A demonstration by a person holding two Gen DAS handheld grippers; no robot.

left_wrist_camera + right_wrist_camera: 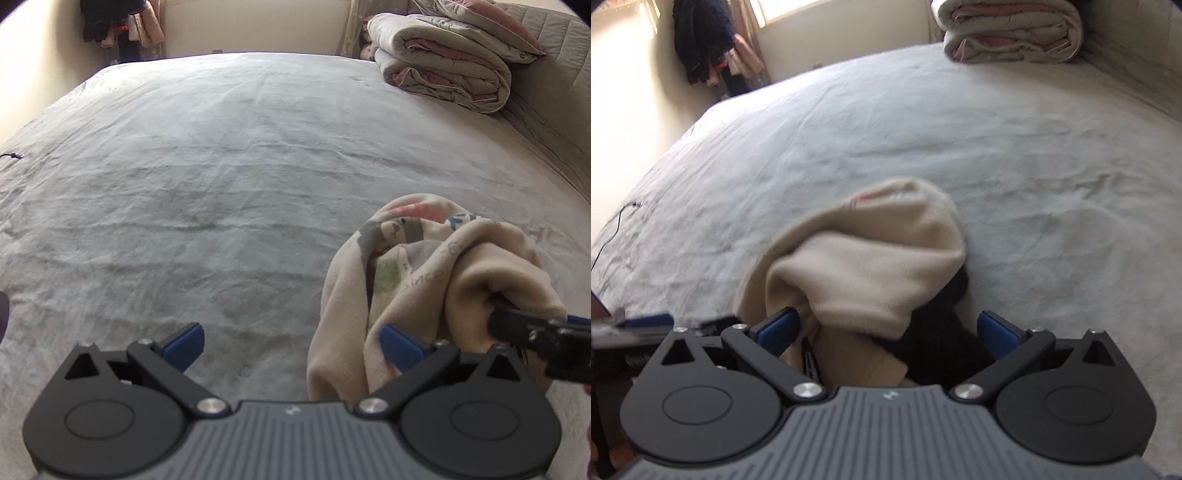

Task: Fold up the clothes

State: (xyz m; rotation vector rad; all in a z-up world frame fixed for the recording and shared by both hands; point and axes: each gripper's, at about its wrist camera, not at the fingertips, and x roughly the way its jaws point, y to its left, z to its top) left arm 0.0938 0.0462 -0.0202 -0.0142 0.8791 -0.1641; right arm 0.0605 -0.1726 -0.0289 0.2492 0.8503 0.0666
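Note:
A cream garment with printed animals [399, 273] hangs bunched above the grey bed sheet [221, 166]. In the right wrist view the cream garment [871, 266] drapes over and between the wide-apart fingers of my right gripper [886, 330], with something dark under it. My left gripper [291, 345] is open; its right blue fingertip [400, 345] touches the cloth. The right gripper's black tip [524, 332] pokes into the garment from the right in the left wrist view.
A folded quilt [447, 62] lies at the bed's far right corner, and it shows in the right wrist view [1012, 31]. Clothes hang in the far left room corner [122, 26]. A thin cable [613, 229] lies at the bed's left edge.

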